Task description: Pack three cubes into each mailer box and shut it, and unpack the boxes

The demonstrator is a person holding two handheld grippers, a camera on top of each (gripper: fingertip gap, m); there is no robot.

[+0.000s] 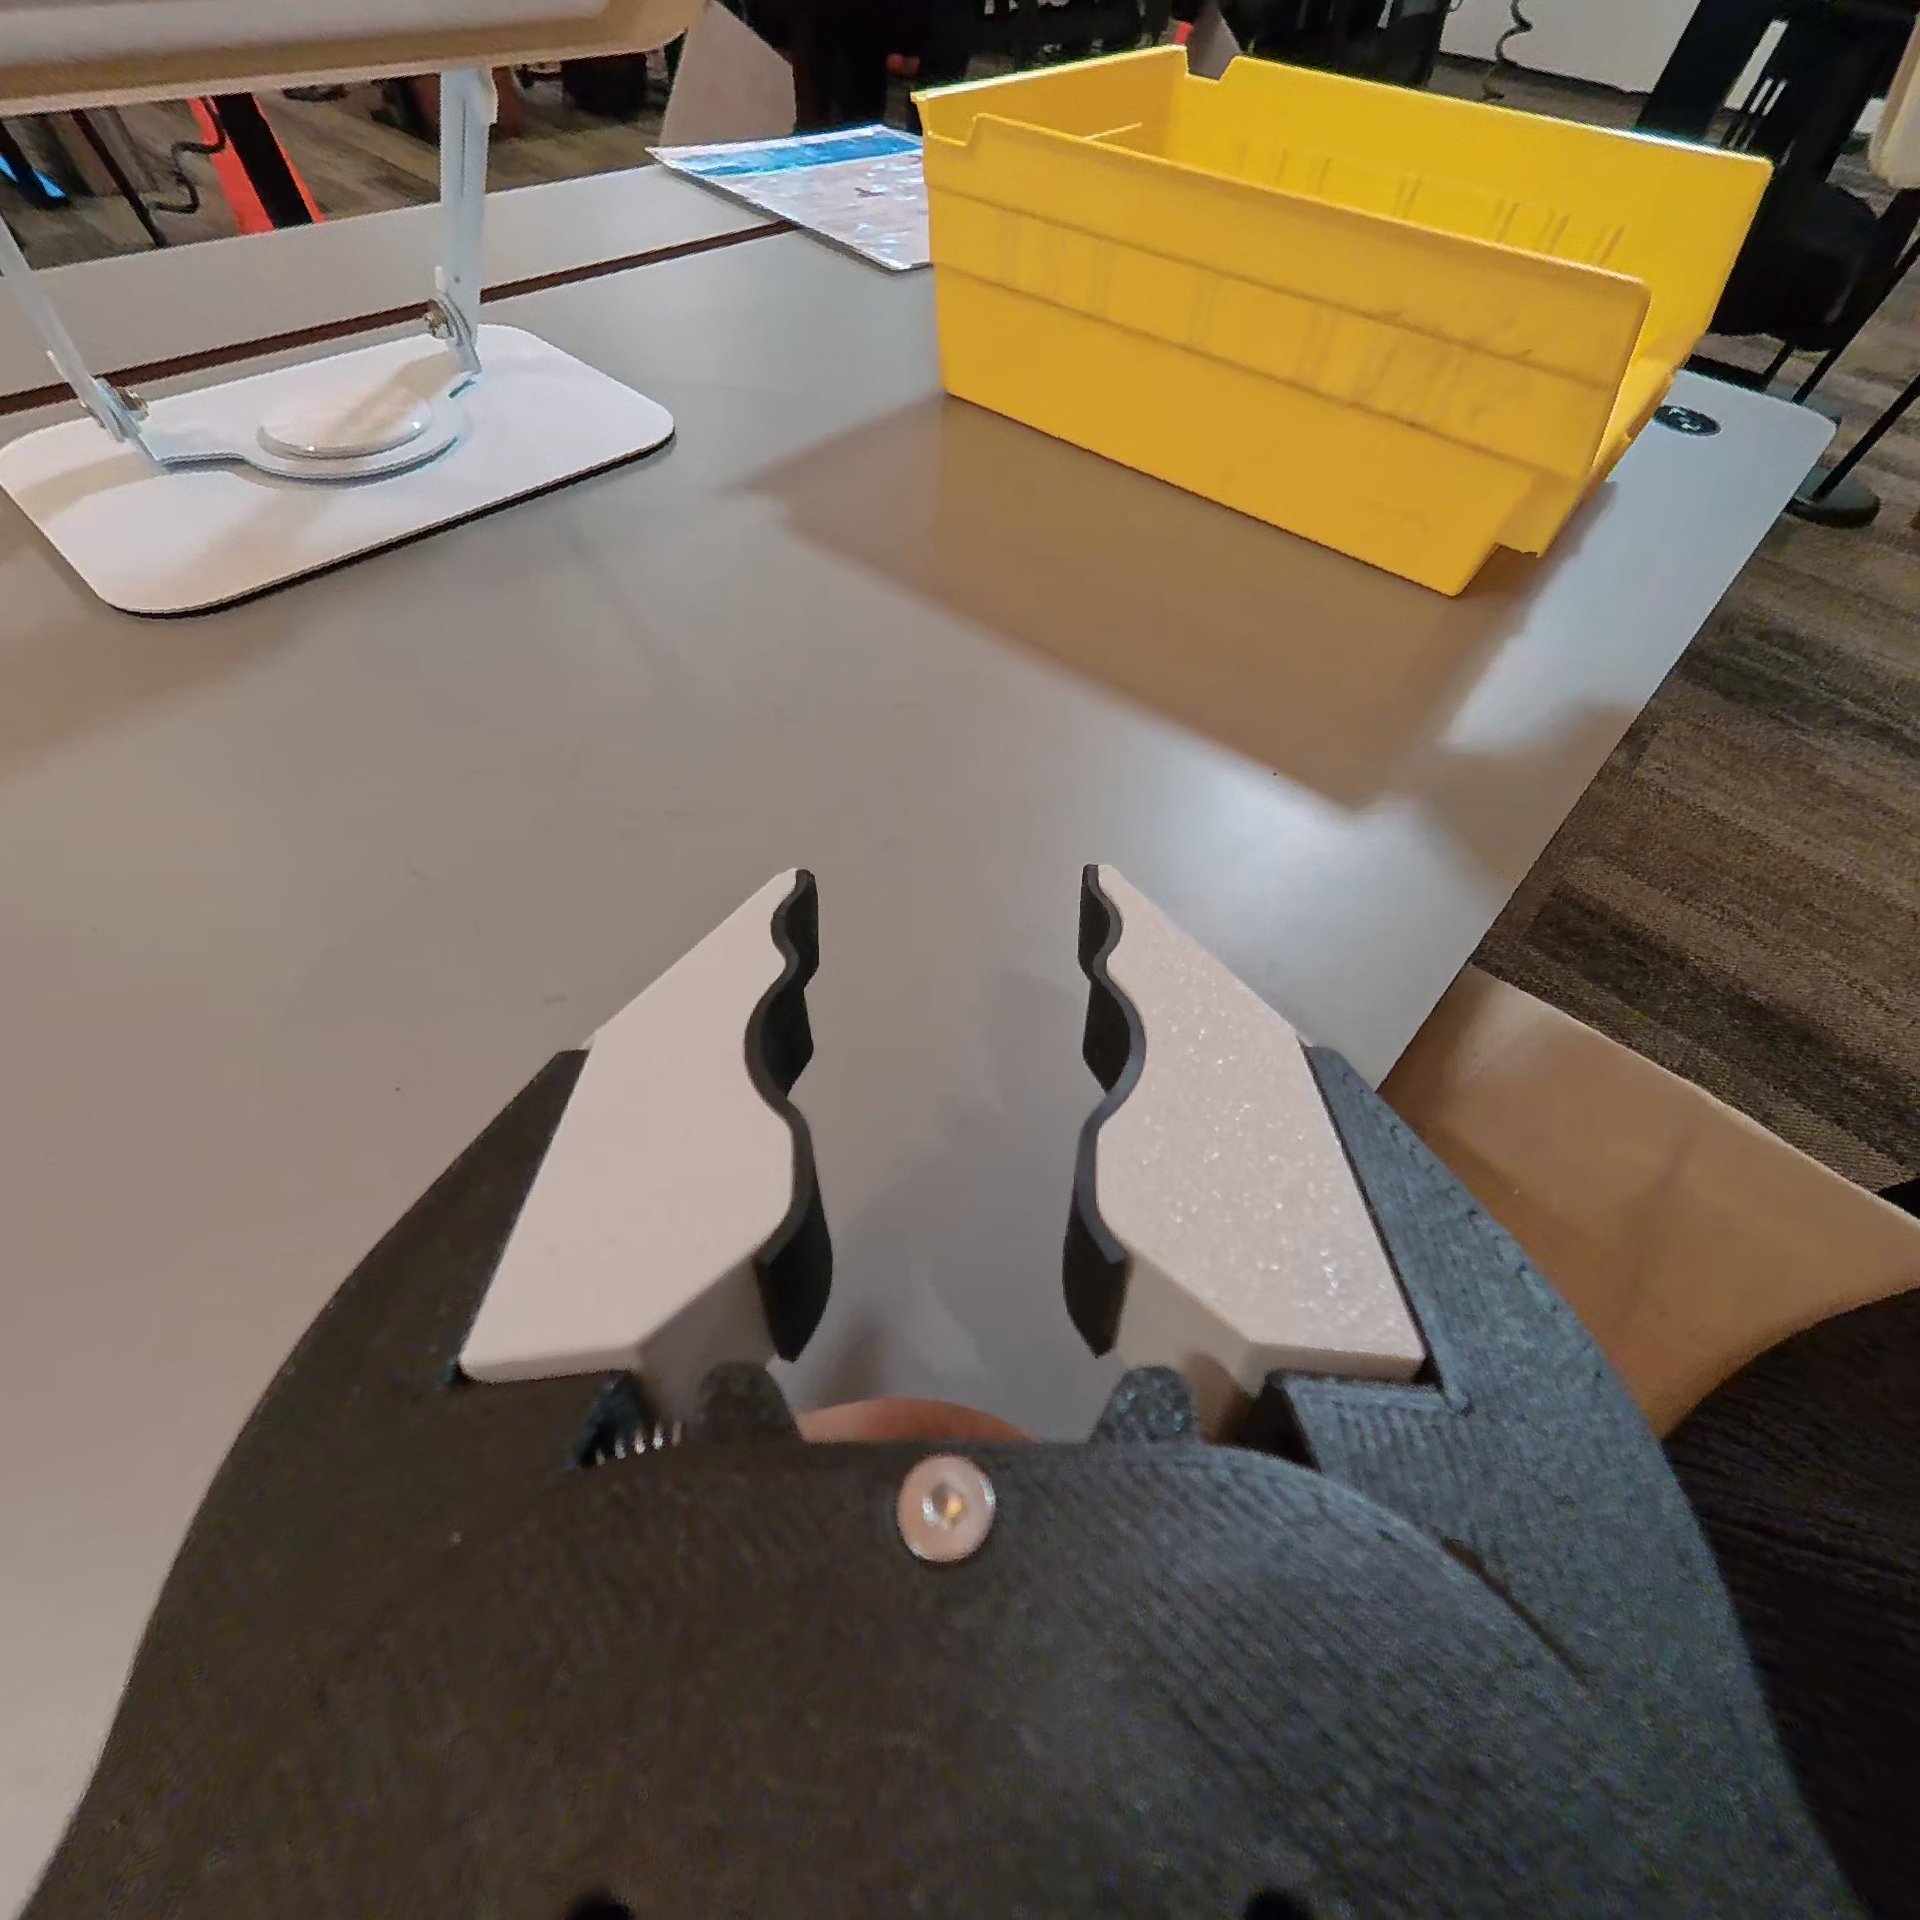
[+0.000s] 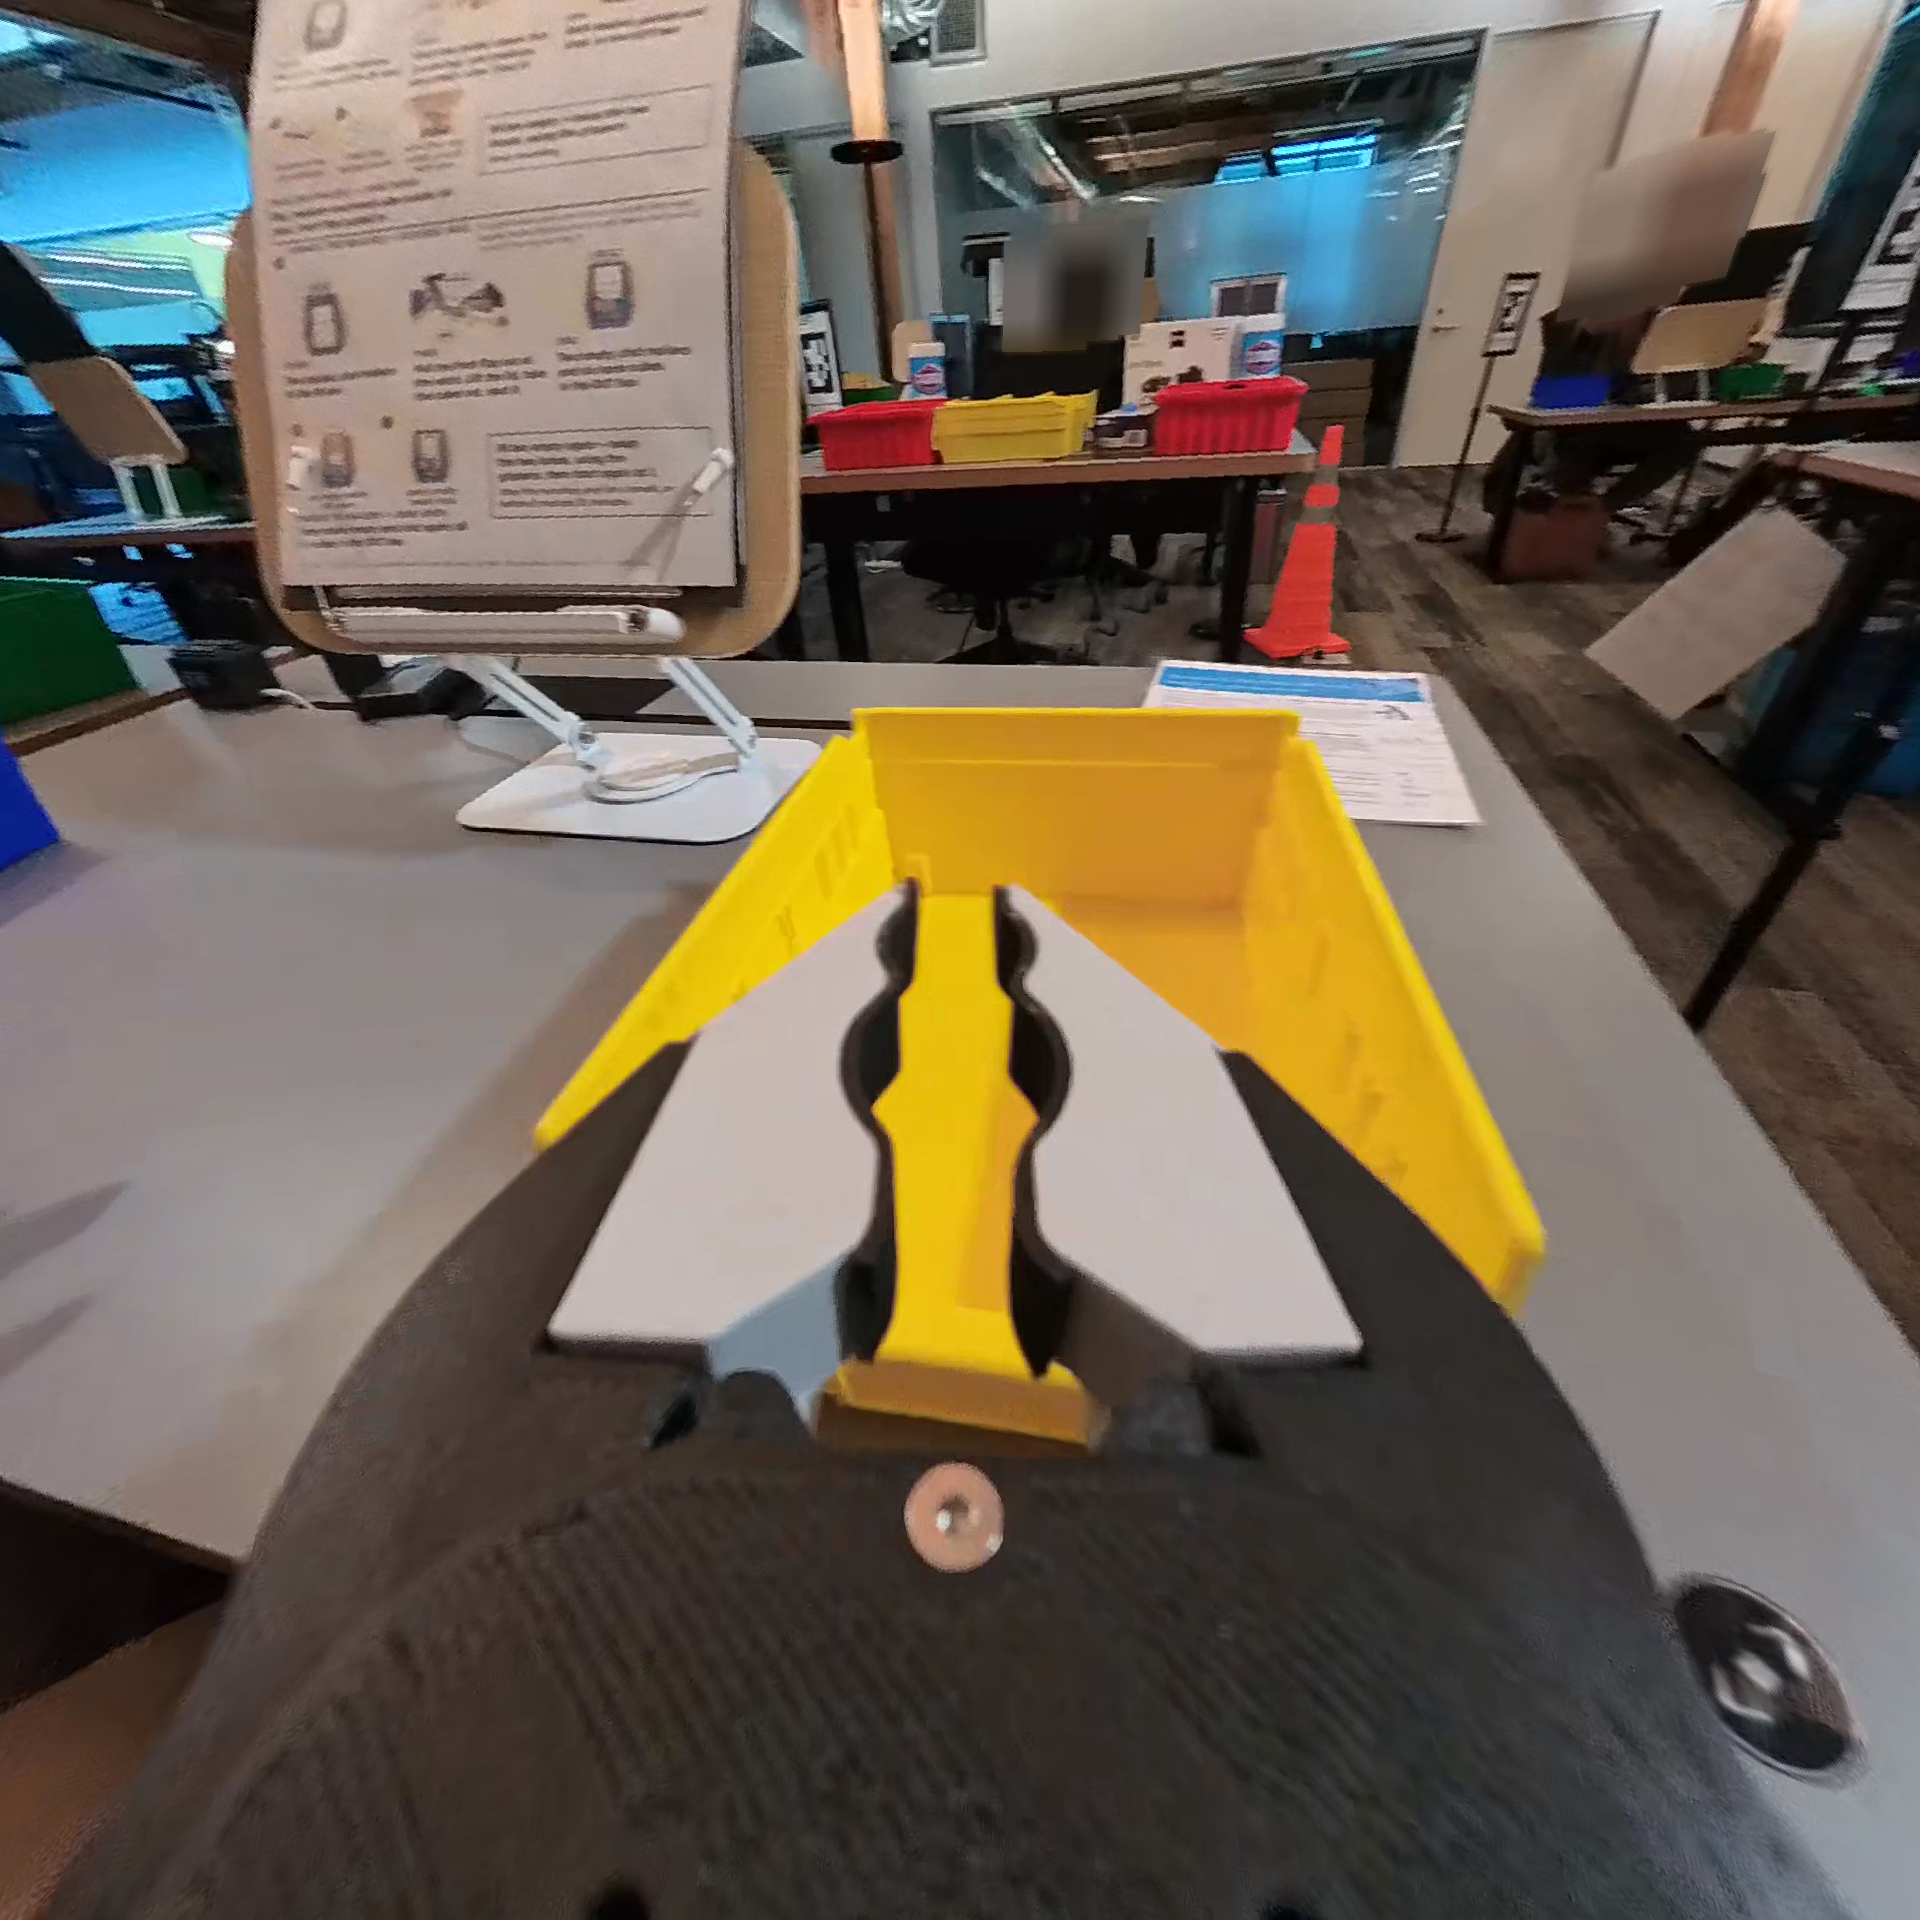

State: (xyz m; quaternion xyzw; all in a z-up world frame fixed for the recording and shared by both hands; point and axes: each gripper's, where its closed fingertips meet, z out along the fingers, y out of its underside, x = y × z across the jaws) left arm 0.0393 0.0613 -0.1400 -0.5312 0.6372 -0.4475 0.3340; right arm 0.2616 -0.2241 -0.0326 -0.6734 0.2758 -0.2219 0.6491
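- Left gripper (image 1: 948,883): our fingers are spread with a clear gap, nothing between them, hanging over bare grey table (image 1: 520,810).
- Right gripper (image 2: 956,894): fingers apart by a narrower gap, nothing pinched; only yellow plastic shows through the gap.
- Right gripper sits above the near end of the yellow bin (image 2: 1143,821), pointing along its length. What we can see of the inside is bare; the near part of its floor is hidden behind our fingers.
- In the left wrist view the same yellow bin (image 1: 1247,343) stands at the far right of the table, near the right-hand edge, well apart from the left gripper.
- Mailer boxes and cubes: we see none on the table or in the visible part of the bin. A brown cardboard surface (image 1: 1621,1174) shows at the lower right of the left wrist view, off the table edge; we cannot tell what it is.
- White document stand (image 2: 634,790) is far left on the table, just beside the bin's far left corner, holding a printed sheet (image 2: 499,291).
- A second printed sheet (image 2: 1340,738) lies flat on the table past the bin's far right corner.
- Orange traffic cone (image 2: 1304,561) on the floor behind the table.
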